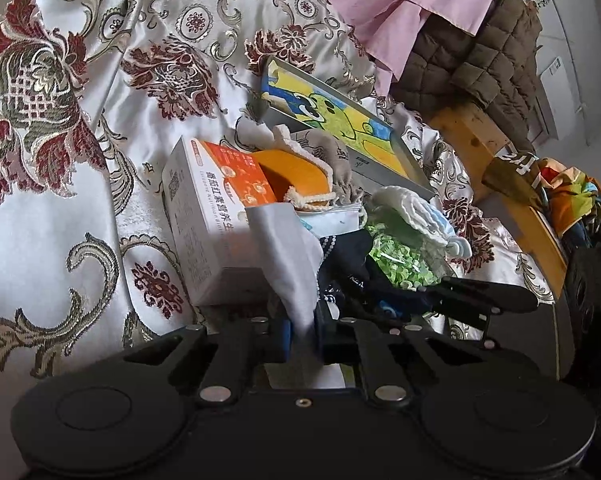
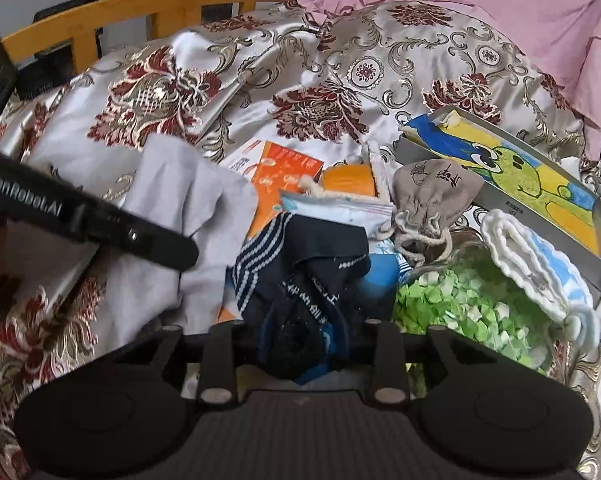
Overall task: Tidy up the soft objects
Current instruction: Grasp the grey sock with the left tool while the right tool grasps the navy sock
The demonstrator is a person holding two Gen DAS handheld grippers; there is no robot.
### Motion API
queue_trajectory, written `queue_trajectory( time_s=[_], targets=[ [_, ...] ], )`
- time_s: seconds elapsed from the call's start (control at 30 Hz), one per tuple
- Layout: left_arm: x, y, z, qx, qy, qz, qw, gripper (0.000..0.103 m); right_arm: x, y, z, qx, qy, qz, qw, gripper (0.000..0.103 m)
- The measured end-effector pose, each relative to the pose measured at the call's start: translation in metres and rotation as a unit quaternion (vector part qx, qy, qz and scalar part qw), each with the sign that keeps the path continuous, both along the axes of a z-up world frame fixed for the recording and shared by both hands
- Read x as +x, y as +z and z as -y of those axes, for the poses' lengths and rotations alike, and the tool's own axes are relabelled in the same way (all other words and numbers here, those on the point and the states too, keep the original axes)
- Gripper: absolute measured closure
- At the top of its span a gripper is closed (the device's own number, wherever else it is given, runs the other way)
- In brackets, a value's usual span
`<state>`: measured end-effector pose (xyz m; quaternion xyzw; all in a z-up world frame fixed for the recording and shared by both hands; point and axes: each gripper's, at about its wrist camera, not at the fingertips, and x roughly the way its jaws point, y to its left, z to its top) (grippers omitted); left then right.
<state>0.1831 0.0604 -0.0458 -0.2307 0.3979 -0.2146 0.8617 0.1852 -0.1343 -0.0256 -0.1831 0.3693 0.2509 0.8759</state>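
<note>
My left gripper (image 1: 302, 338) is shut on a light grey cloth (image 1: 288, 248), which hangs up out of the jaws; the cloth also shows in the right wrist view (image 2: 180, 200), with the left gripper's arm across it. My right gripper (image 2: 296, 340) is shut on a navy sock with white stripes (image 2: 300, 264), also seen in the left wrist view (image 1: 348, 264). A beige drawstring pouch (image 2: 432, 196), a white and blue knitted piece (image 2: 532, 264) and a bag of green bits (image 2: 472, 308) lie to the right in the pile.
The pile lies on a floral satin bedspread (image 2: 300, 80). An orange and white box (image 1: 212, 216), an orange item (image 1: 292, 176) and a grey tray with a cartoon picture (image 2: 532, 184) lie among it. A pink sheet (image 2: 500, 12) lies behind. A wooden bed rail (image 2: 140, 4) runs along the back.
</note>
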Motion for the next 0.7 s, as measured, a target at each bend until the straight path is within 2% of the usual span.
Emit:
queue_trajectory(
  time_s=[0.07,0.1,0.17,0.37,0.57,0.7],
  targets=[
    [0.000,0.000,0.001,-0.001,-0.002,0.000,1.0000,0.092,-0.002,-0.002,-0.001,-0.006,-0.001,-0.005,1.000,0.084],
    [0.000,0.000,0.001,-0.001,-0.003,0.000,1.0000,0.092,-0.003,-0.004,-0.002,-0.009,-0.003,-0.008,1.000,0.092],
    [-0.001,0.001,0.001,-0.003,-0.006,0.003,1.0000,0.093,-0.005,-0.005,-0.003,-0.010,-0.009,-0.009,1.000,0.096],
    [-0.006,0.006,0.001,-0.008,-0.014,0.019,0.9997,0.094,-0.026,0.009,0.008,0.009,-0.030,0.024,0.999,0.099],
    [-0.012,0.014,-0.002,-0.021,-0.012,0.038,0.9990,0.094,-0.042,0.045,0.022,0.029,-0.055,0.070,0.996,0.099],
    [-0.016,0.021,-0.003,-0.026,-0.015,0.054,0.9981,0.094,-0.046,0.065,0.026,0.024,-0.063,0.096,0.993,0.099]
  ],
)
